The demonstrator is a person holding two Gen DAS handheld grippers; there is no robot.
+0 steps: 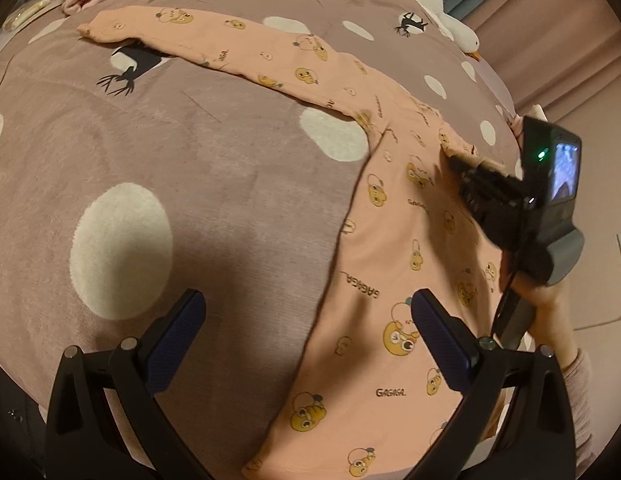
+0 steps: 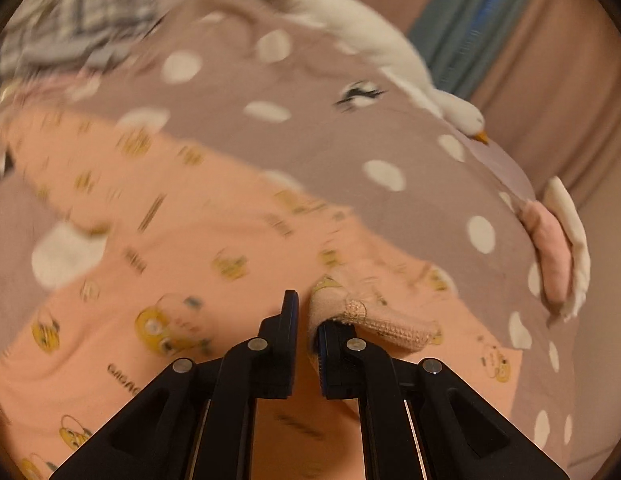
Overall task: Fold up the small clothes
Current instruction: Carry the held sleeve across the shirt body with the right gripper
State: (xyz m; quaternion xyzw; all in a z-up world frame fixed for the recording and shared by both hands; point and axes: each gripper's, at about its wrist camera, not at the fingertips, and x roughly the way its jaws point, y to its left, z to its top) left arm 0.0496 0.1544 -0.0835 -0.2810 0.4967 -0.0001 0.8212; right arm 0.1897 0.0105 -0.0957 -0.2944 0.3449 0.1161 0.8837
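Peach shirt (image 1: 394,216) flat on dotted blanket (image 1: 190,160), left gripper (image 1: 306,344) fingers wide, right gripper (image 2: 308,312) fingers pinching sleeve cuff (image 2: 374,320)

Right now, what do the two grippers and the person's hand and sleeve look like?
The left gripper has black angular fingers with dark blue textured pads and silver pivot pins. The right gripper is black too, on a grey body with a small lit screen and green light. The hand on it wears a pale ribbed sleeve.

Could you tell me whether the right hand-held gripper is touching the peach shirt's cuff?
Touching: in the right wrist view, the right hand-held gripper is closed on the ribbed cuff of the peach shirt.
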